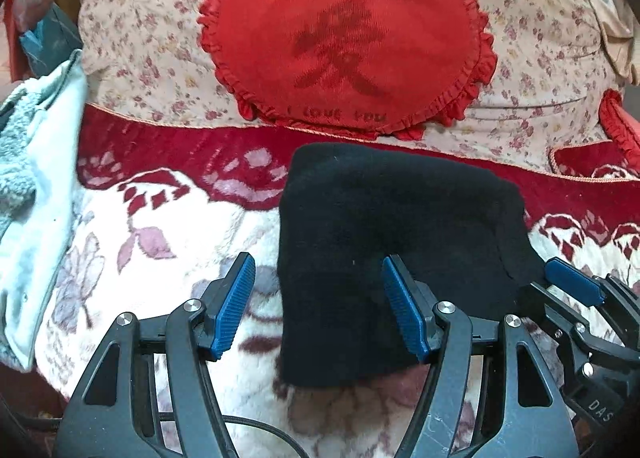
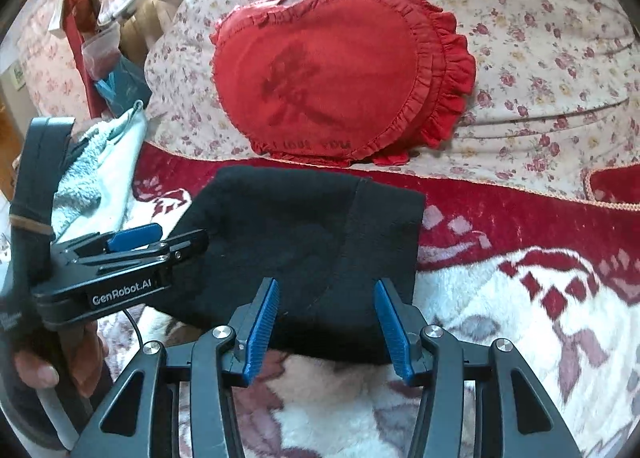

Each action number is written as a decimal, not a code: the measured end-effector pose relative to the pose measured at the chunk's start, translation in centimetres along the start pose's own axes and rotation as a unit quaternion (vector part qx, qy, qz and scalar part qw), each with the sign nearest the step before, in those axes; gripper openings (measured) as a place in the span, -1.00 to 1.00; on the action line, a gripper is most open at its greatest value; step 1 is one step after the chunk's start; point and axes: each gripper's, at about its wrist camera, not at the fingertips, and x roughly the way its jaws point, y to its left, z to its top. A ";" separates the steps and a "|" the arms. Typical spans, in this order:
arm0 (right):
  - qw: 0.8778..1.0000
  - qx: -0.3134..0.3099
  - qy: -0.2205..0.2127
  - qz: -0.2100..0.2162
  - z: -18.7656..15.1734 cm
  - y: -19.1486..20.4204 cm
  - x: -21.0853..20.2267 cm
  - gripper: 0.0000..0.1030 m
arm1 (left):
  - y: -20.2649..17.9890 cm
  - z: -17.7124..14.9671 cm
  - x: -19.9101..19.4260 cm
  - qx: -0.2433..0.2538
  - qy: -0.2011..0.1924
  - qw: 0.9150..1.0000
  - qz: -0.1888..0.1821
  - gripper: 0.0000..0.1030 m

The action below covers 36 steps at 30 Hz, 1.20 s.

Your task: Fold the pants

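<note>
Item: black pants, folded to a compact rectangle, lying flat on the red-and-white floral blanket of the bed.
Position: from my left wrist view, centre toward 3 o'clock; from my right, centre toward 10 o'clock.
Left claw: jaws apart, gripping nothing; one pad hangs over the pants' near part, the other over the blanket.
Right claw: jaws apart over the pants' near edge, nothing pinched between them.
Surroundings: red heart cushion at 12 o'clock; pale blue towel at 9 o'clock.
Step, as I judge it: final fold laid and let go, or nearly.
Next move: I'd check the edges line up, smooth any bulge, then lift both claws clear without snagging cloth.
</note>
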 end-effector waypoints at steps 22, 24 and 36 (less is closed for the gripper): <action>0.999 -0.009 -0.035 0.001 -1.4 3.2 -6.3 -0.05 | 0.9 -4.9 -9.8 -0.016 -0.086 0.996 0.034 0.30; 0.999 -0.011 -0.038 0.001 -1.4 3.5 -6.6 -0.05 | 0.9 -4.9 -10.2 -0.016 -0.090 0.995 0.034 0.30; 0.999 -0.011 -0.037 0.001 -1.8 3.5 -7.4 -0.05 | 0.2 -5.3 -11.2 -0.010 -0.095 0.995 0.034 0.30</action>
